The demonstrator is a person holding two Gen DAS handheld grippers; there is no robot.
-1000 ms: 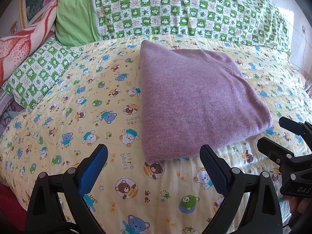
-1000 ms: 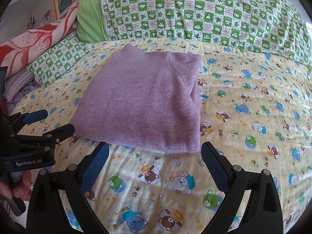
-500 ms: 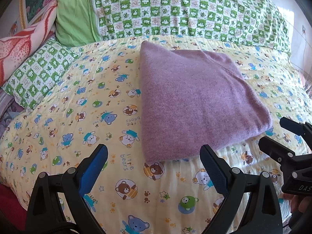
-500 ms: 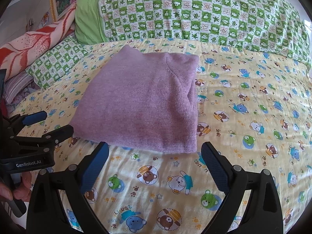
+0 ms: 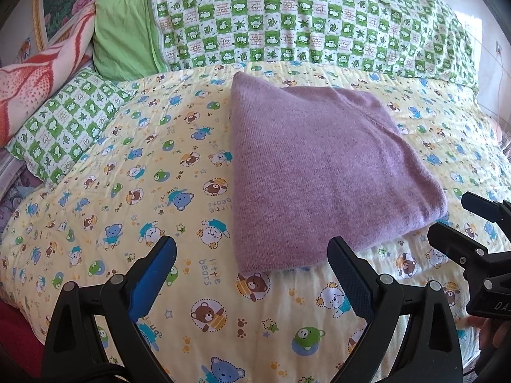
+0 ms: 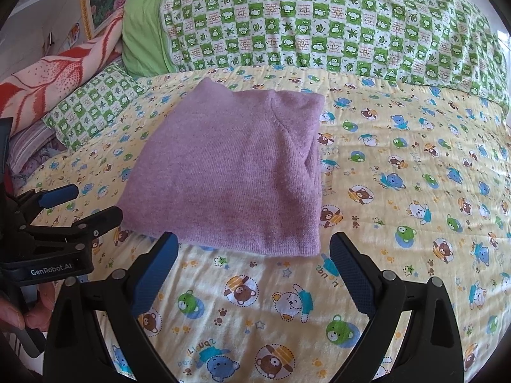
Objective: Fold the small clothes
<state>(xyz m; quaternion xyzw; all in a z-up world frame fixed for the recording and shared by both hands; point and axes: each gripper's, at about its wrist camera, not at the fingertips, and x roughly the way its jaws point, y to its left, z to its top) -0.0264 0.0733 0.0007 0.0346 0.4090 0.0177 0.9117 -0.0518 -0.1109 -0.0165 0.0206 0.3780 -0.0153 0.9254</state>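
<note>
A purple knit garment [image 5: 319, 166] lies folded into a flat rectangle on the yellow bear-print bedspread [image 5: 127, 191]. It also shows in the right wrist view [image 6: 236, 172]. My left gripper [image 5: 252, 255] is open and empty, just short of the garment's near left corner. My right gripper [image 6: 254, 252] is open and empty, just short of the garment's near edge. Each gripper shows in the other's view, the right one [image 5: 460, 220] at the right edge and the left one [image 6: 80, 204] at the left edge.
A green checked quilt [image 5: 303, 22] is piled along the back of the bed. A green checked pillow [image 5: 67, 124] and a red and pink blanket [image 5: 38, 79] lie at the left. The bedspread [image 6: 415, 191] stretches to the right of the garment.
Both grippers have drifted slightly nearer the garment. The garment has not moved and both grippers stay open.
</note>
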